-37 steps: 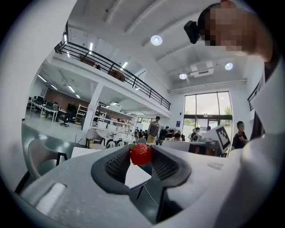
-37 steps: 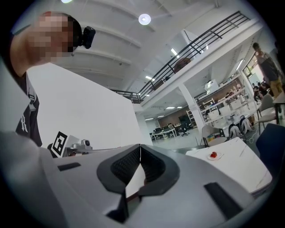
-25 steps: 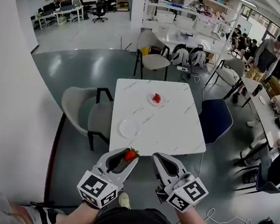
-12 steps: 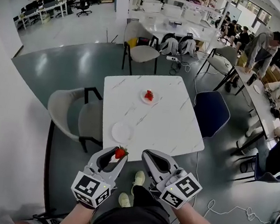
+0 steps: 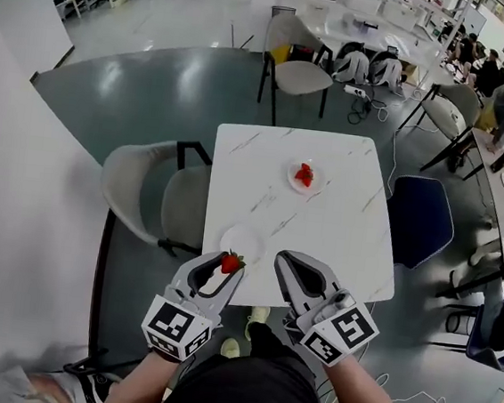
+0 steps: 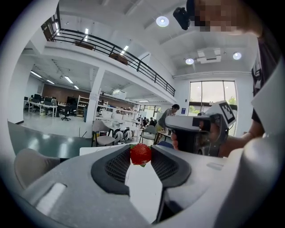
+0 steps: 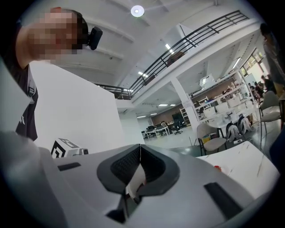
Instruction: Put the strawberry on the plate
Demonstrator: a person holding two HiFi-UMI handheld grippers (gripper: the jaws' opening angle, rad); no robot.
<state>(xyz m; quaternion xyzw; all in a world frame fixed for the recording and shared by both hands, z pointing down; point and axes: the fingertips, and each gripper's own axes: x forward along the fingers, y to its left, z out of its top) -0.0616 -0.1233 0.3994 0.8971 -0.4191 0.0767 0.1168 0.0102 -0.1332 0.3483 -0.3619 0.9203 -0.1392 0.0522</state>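
The left gripper pinches a strawberry between its jaw tips, over the near edge of the white table. Green leaves peep out on the berry's far side, so its tip seems to point back at the holder. An empty plate lies just beyond, with bare tabletop around it. The right gripper hovers alongside, its jaws together on nothing.

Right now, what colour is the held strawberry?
The strawberry is red; left gripper view shows it best.
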